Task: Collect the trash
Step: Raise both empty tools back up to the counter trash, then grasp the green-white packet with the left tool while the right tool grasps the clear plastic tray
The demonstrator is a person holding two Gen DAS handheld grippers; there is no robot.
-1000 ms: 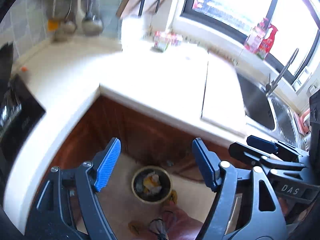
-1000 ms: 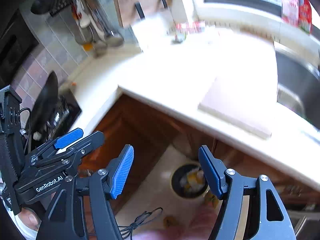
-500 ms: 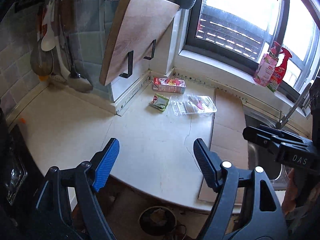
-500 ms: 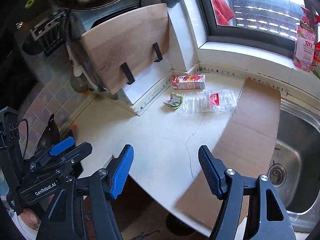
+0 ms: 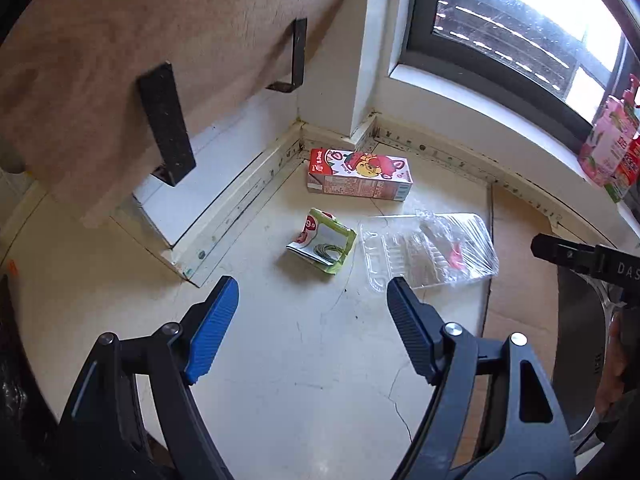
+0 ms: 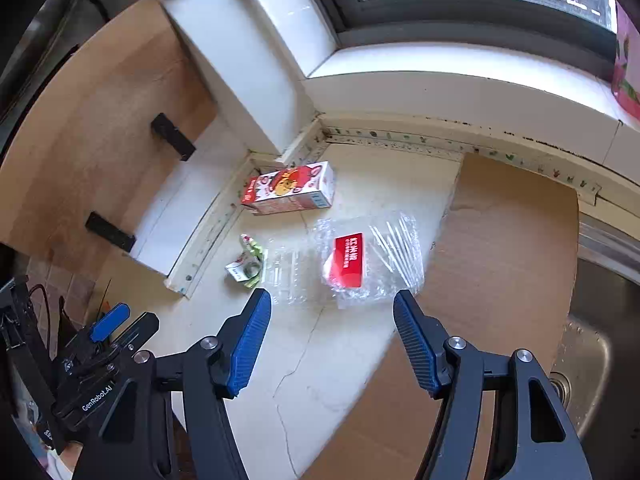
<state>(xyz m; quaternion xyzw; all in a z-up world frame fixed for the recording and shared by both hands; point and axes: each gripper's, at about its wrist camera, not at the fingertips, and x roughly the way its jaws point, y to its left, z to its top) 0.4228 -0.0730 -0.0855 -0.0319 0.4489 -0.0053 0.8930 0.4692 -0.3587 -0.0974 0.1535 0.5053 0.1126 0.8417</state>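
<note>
While both grippers hang over the pale counter (image 5: 320,360) and point down at it, neither has anything between its fingers. The left gripper (image 5: 312,300) stands wide apart, its blue pads clear of every piece of trash, with bare counter showing in the gap. The right gripper (image 6: 332,312) is also apart but its jaws are closing at this moment, and the near edge of the clear plastic tray (image 6: 360,264) lies just beyond its fingertips, not touched by them. That tray, crumpled and wrapped in film, carries a red label (image 6: 350,258) and lies flat on the counter, its right edge reaching the sheet of brown cardboard (image 6: 500,248) that covers the counter toward the sink (image 6: 592,320). Just left of the tray sits a small green and white wrapper (image 5: 322,246), folded and partly curled up. Behind both, near the corner where the wall meets the window sill, a red and white drink carton (image 5: 360,176) lies on its side. To the left, a wooden cutting board (image 5: 140,40) leans in black brackets above the counter. A pink bottle (image 5: 608,148) stands on the sill at the far right. In the left wrist view the other gripper's black body shows at the right edge, with part of a hand (image 5: 612,364) below it.
</note>
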